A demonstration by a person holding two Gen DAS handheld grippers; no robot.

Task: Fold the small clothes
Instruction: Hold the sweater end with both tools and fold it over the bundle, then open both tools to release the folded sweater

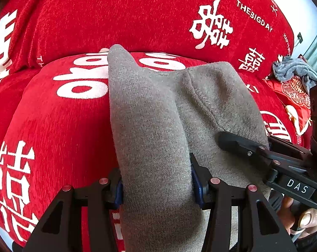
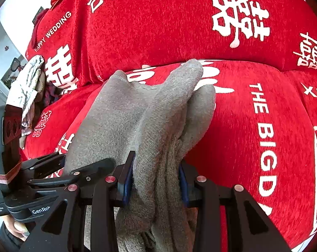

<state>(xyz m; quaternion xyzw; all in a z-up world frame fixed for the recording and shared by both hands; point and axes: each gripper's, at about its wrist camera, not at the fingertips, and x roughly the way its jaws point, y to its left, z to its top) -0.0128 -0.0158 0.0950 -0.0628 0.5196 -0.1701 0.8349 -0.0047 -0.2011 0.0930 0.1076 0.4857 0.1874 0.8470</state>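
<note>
Both my grippers clamped on gray socks over the red sofa cover.

My left gripper (image 1: 157,183) pinches one sock (image 1: 145,113), which runs up between the jaws; my right gripper (image 2: 156,180) grips a bunched gray knit wad (image 2: 169,126), jaws closed on it. I count two toe ends sticking up in the right view, so likely two socks, but the bundle overlaps and I can't tell the layers apart; lower ends are cut off under both rigs. Socks sit above the red cover (image 1: 53,126) with white characters, touching or lifted I can't tell. No containers seen. One gray rag (image 1: 292,69) on a red cushion (image 1: 288,92) far right, one pale cloth heap (image 2: 30,84) far left, both blurry.
</note>
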